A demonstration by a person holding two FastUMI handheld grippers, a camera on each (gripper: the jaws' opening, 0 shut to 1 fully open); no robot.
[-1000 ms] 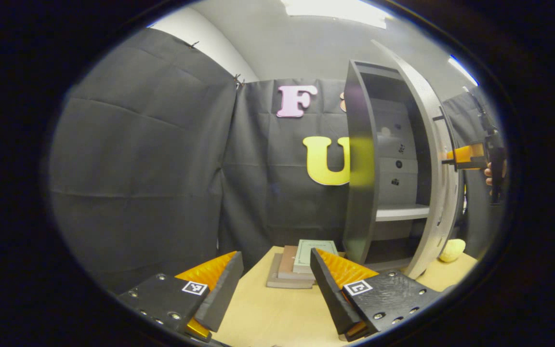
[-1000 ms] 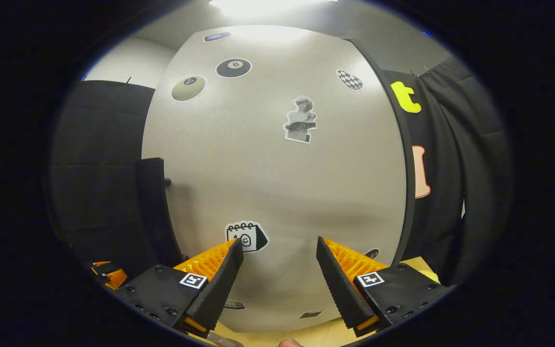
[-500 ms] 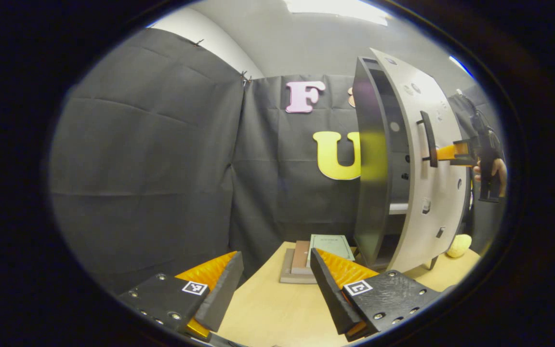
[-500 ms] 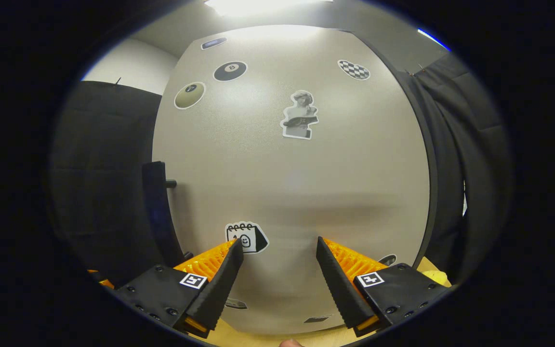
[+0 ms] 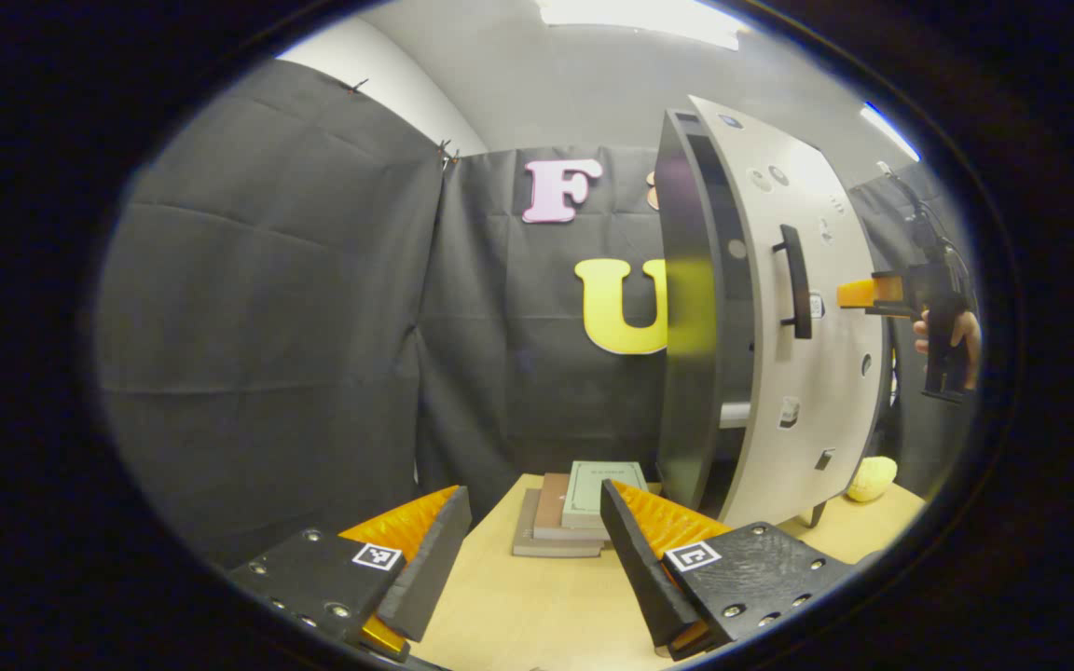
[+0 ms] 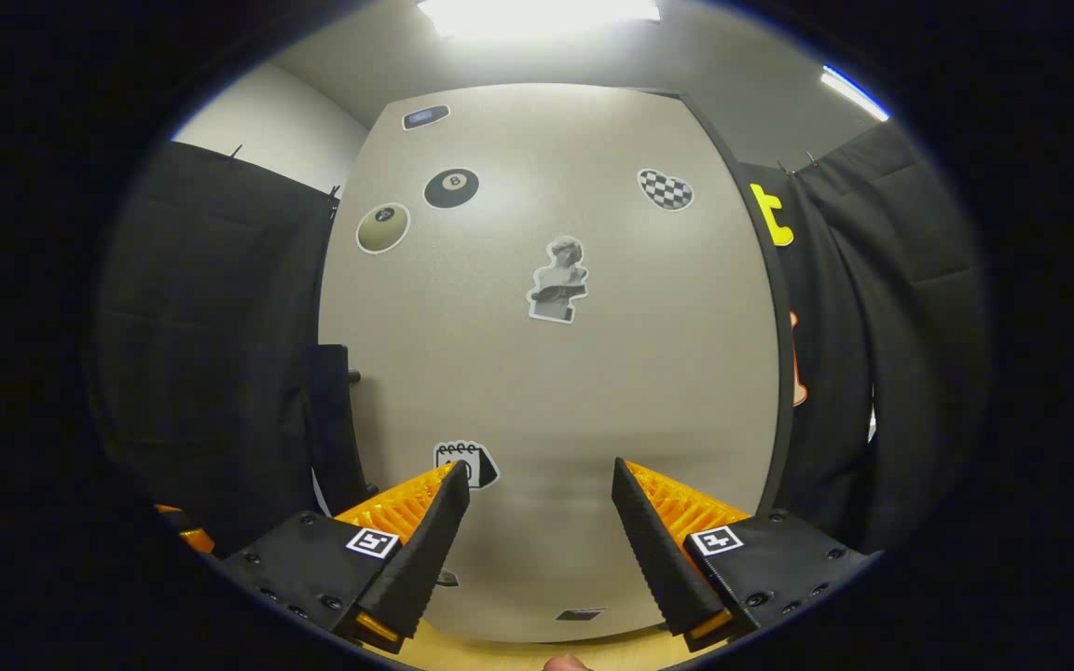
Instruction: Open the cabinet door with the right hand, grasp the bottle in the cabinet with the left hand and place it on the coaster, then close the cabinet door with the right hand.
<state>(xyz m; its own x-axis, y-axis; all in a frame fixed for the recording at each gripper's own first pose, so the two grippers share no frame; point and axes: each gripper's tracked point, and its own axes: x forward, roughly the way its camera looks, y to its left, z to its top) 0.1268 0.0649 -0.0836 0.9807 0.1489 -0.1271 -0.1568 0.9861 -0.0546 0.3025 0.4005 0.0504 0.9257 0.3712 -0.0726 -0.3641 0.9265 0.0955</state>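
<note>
The grey cabinet (image 5: 686, 308) stands on the right of the table in the left gripper view. Its door (image 5: 812, 308), with a black handle (image 5: 793, 280), is swung almost shut and leaves a narrow gap where a shelf edge (image 5: 733, 415) shows. My right gripper (image 5: 849, 294), held by a hand (image 5: 961, 331), points at the door's face just right of the handle. In the right gripper view the stickered door (image 6: 556, 373) faces me, with the handle (image 6: 332, 419) at its left edge; my right gripper (image 6: 537, 494) is open and holds nothing. My left gripper (image 5: 532, 522) is open over the table (image 5: 518, 606).
A stack of books (image 5: 574, 508) lies on the wooden table left of the cabinet's foot. A pale yellow lump (image 5: 873, 477) sits on the table to the right of the door. Black cloth walls close the booth at the left and back.
The door has swung from wide open to almost shut with the right gripper against its face. The right gripper now sits a little farther back from the door. The left gripper barely moved.
</note>
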